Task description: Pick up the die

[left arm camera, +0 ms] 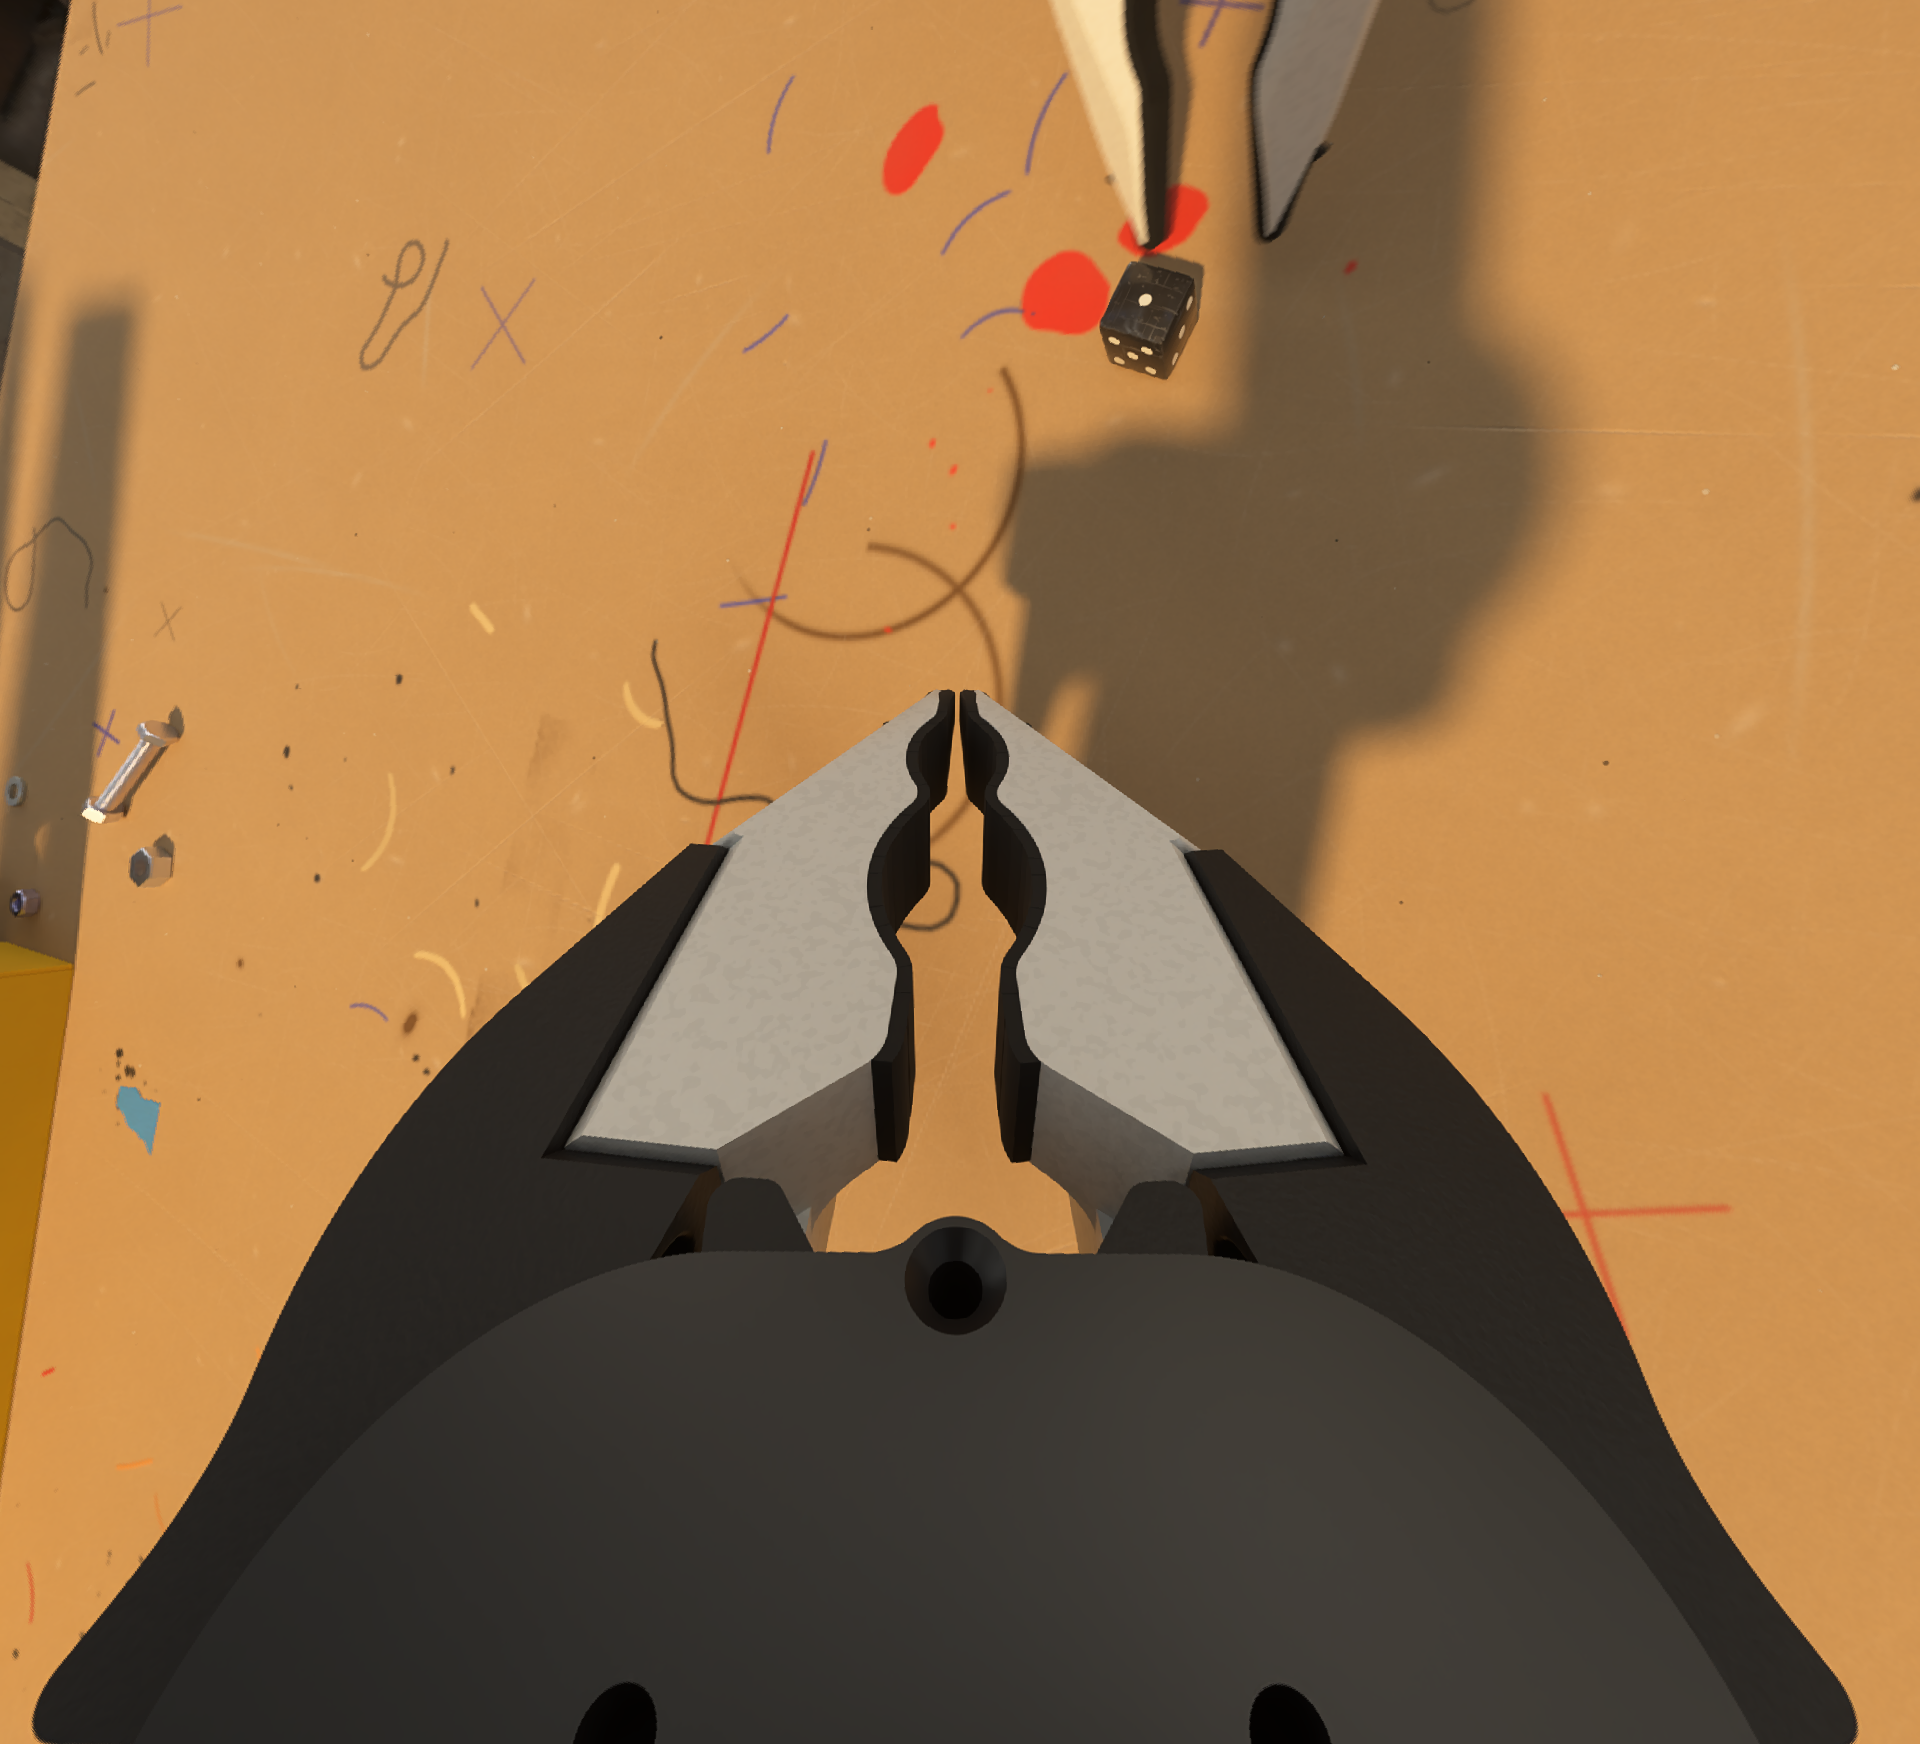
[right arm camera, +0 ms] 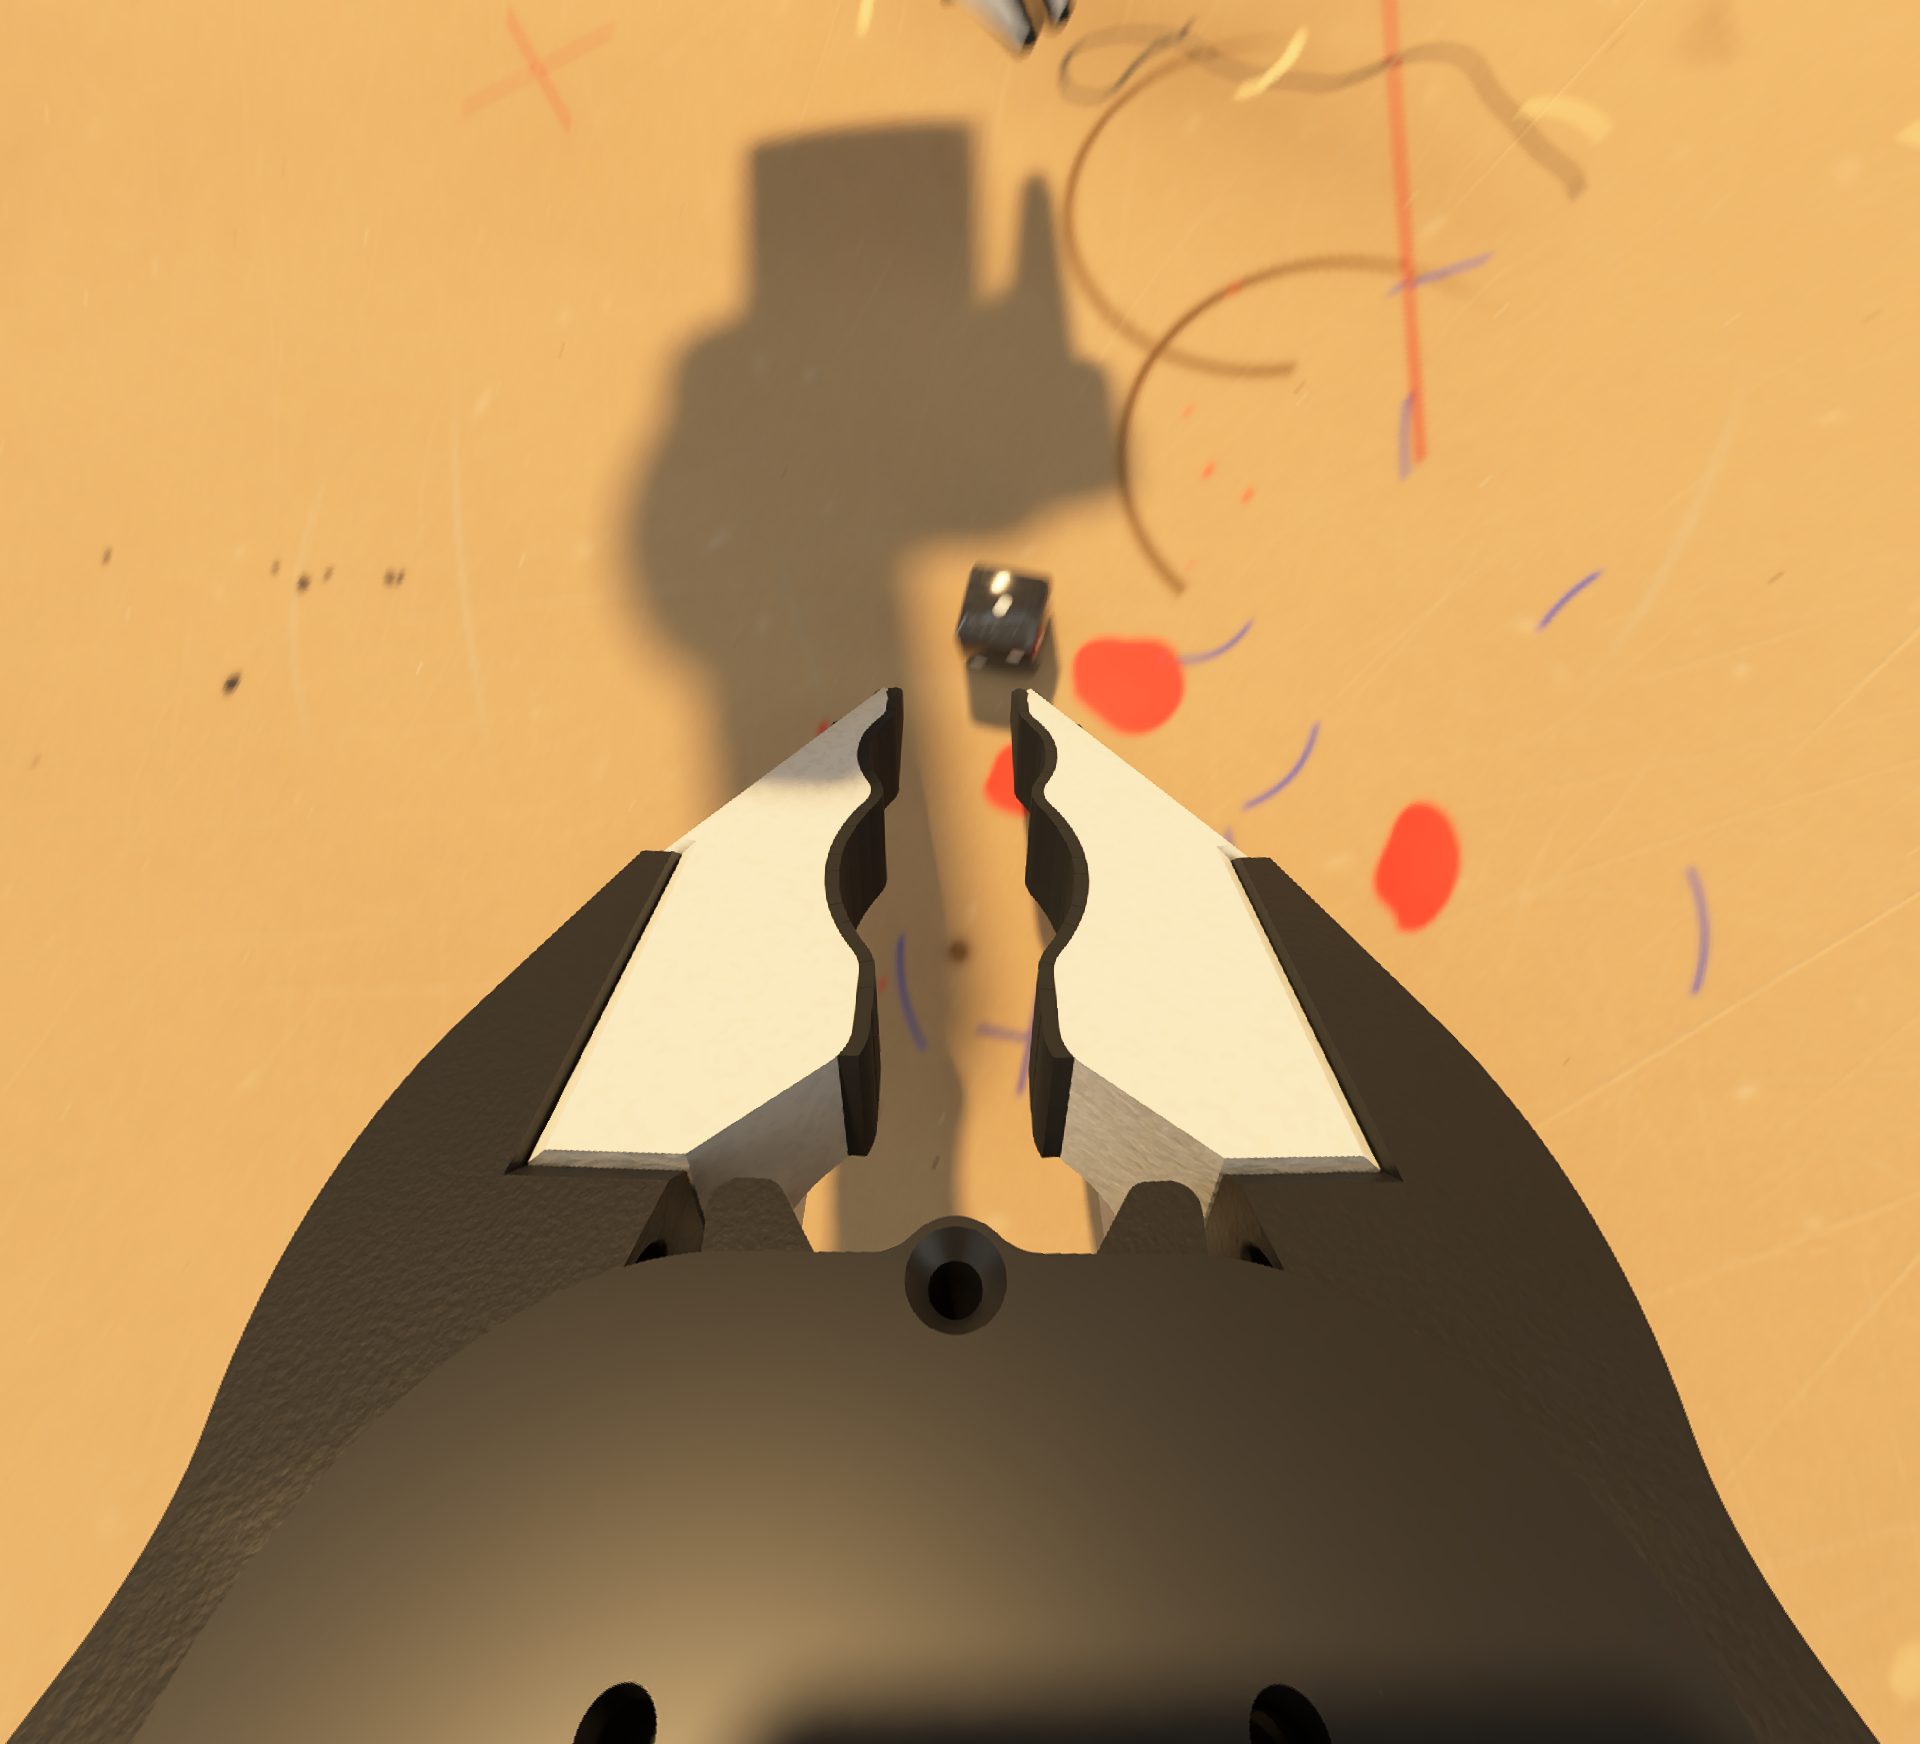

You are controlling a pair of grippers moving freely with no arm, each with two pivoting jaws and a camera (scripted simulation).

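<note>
Far left on the scratched orange-brown worktop lie a small steel bolt and a hex nut, well apart from the action. Left gripper hangs back, tips nearly touching, nothing in them. The small black cube die w/ pale pips sits on the board beside red paint blobs, just ahead of the right gripper, which is narrowly parted and empty. Die is probably light, rigid, glossy, so slippery; best pinched across two opposite flat faces. Nothing blocks the approach.

Two matching grippers, dark bodies with pale fingers

The left gripper and right gripper each have a rounded matte black housing, a round recessed hole, perhaps a screw socket, at frame centre, and grey-to-cream wedge fingers edged with wavy black pads.
</note>
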